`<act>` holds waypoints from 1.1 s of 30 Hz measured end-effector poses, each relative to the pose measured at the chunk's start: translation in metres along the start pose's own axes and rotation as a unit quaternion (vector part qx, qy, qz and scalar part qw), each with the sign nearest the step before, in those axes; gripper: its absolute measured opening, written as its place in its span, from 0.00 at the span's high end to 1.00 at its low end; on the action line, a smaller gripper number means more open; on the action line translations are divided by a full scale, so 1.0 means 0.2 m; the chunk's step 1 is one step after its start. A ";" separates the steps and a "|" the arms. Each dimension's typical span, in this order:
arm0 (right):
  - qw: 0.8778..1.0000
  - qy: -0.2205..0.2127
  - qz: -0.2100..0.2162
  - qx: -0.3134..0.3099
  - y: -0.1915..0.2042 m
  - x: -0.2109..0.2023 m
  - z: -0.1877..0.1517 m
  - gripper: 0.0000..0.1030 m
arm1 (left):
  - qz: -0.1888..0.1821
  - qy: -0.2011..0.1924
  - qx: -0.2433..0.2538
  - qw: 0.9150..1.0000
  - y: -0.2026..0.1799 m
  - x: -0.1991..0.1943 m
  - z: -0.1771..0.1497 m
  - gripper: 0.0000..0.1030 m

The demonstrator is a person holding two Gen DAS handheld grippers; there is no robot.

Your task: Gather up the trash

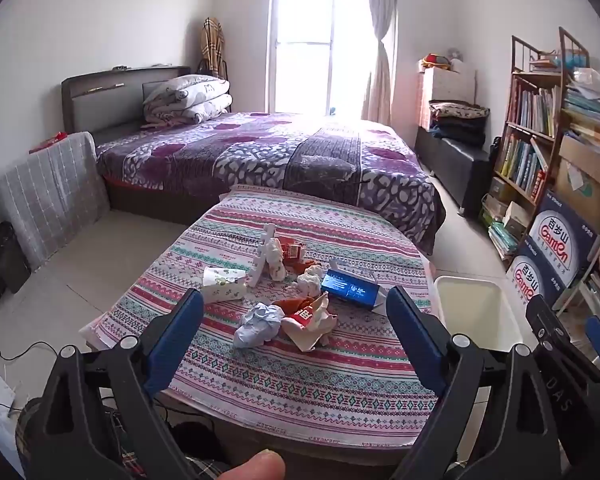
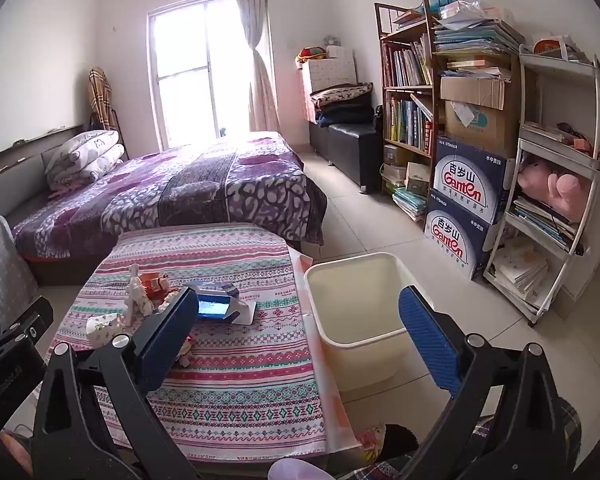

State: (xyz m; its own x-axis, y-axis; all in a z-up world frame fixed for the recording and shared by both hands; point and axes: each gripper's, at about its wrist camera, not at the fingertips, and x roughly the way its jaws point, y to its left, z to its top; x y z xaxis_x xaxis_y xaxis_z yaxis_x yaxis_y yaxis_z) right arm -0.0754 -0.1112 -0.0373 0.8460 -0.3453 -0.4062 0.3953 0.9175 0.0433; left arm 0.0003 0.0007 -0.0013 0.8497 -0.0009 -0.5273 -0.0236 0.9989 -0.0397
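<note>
Left gripper (image 1: 294, 330) and right gripper (image 2: 298, 334): jaws spread wide, nothing held. Crumpled white paper ball (image 1: 258, 324), blue carton (image 1: 350, 289) and paper cup (image 1: 224, 284) lie on the striped patterned tablecloth (image 1: 300, 380). The cream plastic waste bin (image 2: 356, 300) stands on the floor just beside the table.

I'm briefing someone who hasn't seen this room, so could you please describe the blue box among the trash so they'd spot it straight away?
Find the low table with the striped patterned cloth at the foot of the purple bed. The blue box lies flat at the right edge of the trash pile, nearest the cream bin. It alone is glossy, blue and rectangular; its neighbours are crumpled.
</note>
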 end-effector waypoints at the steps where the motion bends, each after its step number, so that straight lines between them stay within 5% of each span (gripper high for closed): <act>1: 1.000 0.001 0.000 0.000 0.00 0.00 0.00 0.07 | -0.001 -0.001 0.000 1.000 0.00 0.00 -0.01 0.13; 33: 1.000 0.009 0.001 0.007 -0.02 0.04 0.00 0.07 | 0.000 0.005 -0.010 1.000 0.06 0.08 -0.08 0.13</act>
State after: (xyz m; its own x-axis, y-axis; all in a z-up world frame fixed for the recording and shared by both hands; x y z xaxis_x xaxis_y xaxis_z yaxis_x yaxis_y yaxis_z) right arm -0.0703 -0.1182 -0.0409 0.8406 -0.3391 -0.4225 0.3980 0.9156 0.0570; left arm 0.0054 0.0112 -0.0234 0.8441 -0.0020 -0.5361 -0.0335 0.9978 -0.0564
